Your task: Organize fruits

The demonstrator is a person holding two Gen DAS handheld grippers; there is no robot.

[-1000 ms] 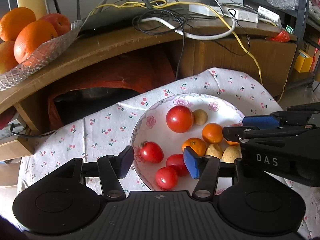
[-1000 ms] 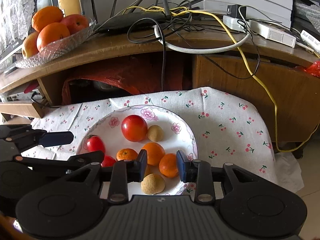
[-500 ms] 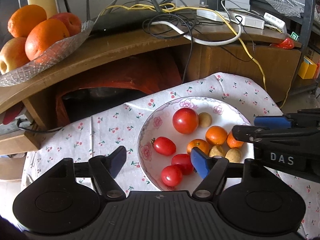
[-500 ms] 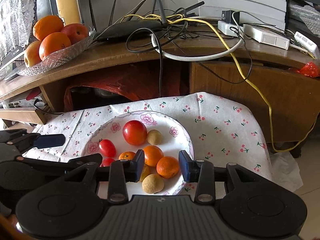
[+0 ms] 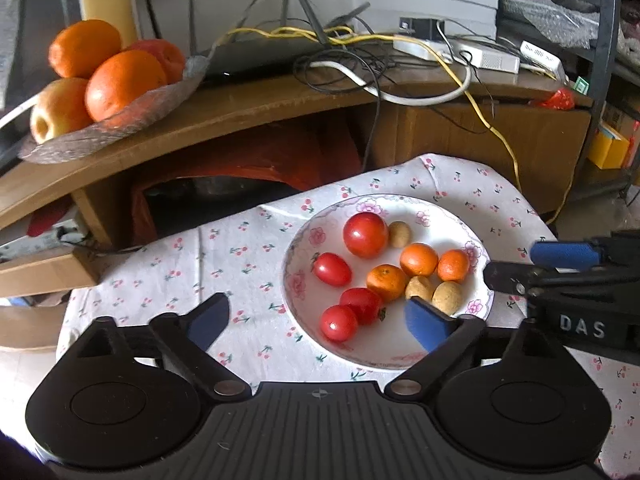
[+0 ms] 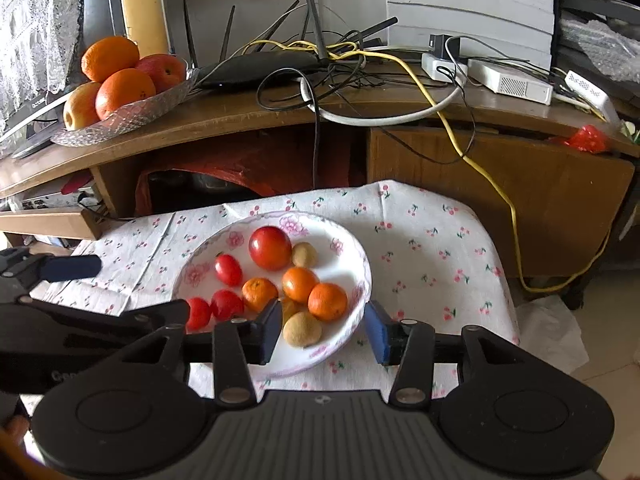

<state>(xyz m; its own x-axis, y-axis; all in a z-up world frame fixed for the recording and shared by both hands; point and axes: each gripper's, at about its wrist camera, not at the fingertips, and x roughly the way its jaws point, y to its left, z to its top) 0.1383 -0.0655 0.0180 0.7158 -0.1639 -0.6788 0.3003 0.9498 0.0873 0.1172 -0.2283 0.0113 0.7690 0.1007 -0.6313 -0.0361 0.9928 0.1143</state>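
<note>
Both grippers, left (image 5: 316,320) and right (image 6: 324,330), have backed off the plate (image 6: 352,256), jaws wider, empty; cherry-print cloth (image 6: 432,248), cluttered wooden shelf (image 6: 248,116) behind.

Glossy white ceramic plate (image 6: 356,268) on matt printed cotton cloth (image 6: 432,248). Smooth, shiny tomatoes (image 6: 270,248); dimpled oranges (image 6: 327,301). Varnished wooden desk (image 6: 240,116) holds a textured cut-glass dish (image 6: 132,114).
</note>
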